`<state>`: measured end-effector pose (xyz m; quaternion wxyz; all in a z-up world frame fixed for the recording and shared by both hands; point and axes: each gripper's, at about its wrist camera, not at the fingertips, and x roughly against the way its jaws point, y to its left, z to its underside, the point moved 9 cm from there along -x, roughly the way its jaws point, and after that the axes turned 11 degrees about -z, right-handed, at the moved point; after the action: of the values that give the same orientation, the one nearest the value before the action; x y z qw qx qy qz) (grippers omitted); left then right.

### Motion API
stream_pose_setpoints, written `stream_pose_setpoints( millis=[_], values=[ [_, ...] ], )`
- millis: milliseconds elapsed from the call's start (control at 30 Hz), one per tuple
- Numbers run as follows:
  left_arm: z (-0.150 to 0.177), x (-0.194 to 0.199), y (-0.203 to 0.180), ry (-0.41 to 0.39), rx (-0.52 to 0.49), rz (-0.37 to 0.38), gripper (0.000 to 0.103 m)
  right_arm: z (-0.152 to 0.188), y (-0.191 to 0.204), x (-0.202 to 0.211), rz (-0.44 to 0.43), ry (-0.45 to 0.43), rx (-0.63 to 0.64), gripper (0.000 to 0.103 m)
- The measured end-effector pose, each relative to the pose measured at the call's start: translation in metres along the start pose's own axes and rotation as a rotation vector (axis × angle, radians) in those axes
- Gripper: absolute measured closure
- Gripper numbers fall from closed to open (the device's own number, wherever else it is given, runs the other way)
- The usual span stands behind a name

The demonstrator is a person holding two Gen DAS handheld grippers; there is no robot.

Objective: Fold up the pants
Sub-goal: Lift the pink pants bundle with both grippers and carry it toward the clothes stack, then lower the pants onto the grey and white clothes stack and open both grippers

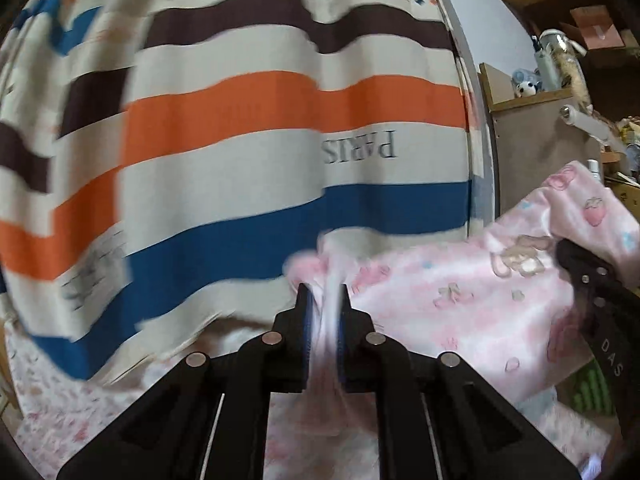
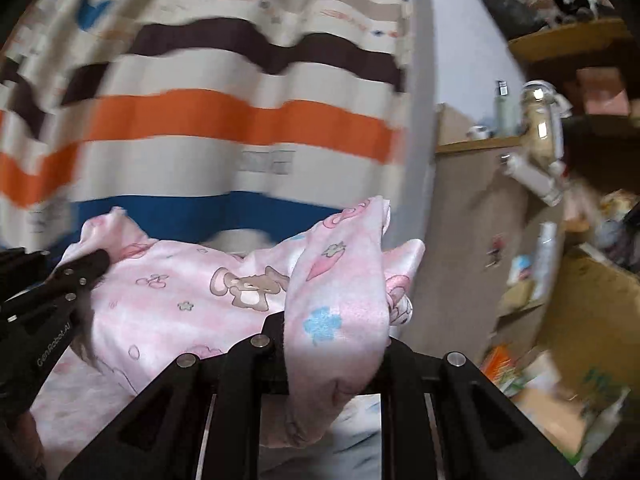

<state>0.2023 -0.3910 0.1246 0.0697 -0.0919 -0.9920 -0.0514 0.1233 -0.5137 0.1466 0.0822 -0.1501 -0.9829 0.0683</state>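
Observation:
The pink pants (image 1: 460,300) with bunny and strawberry prints hang stretched in the air between my two grippers. My left gripper (image 1: 325,300) is shut on one bunched end of the fabric. My right gripper (image 2: 334,320) is shut on the other end of the pants (image 2: 192,292), and a fold of cloth drapes over its fingers and hides the tips. The right gripper shows at the right edge of the left wrist view (image 1: 588,280). The left gripper shows at the left edge of the right wrist view (image 2: 86,264). Both views are motion-blurred.
A striped curtain (image 1: 260,120) in brown, orange, blue and cream, marked PARIS, hangs close ahead. A pale patterned bed sheet (image 1: 72,412) lies below. To the right stand a wooden cabinet (image 2: 472,200) and cluttered shelves with bottles (image 2: 540,128) and boxes.

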Motion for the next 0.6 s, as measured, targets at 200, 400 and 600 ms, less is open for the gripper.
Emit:
stream_pose_setpoints(
  millis=[200,400,600],
  values=[
    [-0.002,-0.044,-0.051,0.041,0.02,0.016,0.098,0.021,-0.09,-0.066,0.108,0.036,-0.219,0.086],
    [0.047,-0.09,-0.085,0.191,-0.073,0.066,0.098,0.076,-0.116,-0.127,0.06,0.173,-0.255,0.086],
    [0.063,-0.079,-0.1,0.261,0.031,0.316,0.092,0.101,-0.124,-0.128,0.043,0.189,-0.307,0.086]
  ],
)
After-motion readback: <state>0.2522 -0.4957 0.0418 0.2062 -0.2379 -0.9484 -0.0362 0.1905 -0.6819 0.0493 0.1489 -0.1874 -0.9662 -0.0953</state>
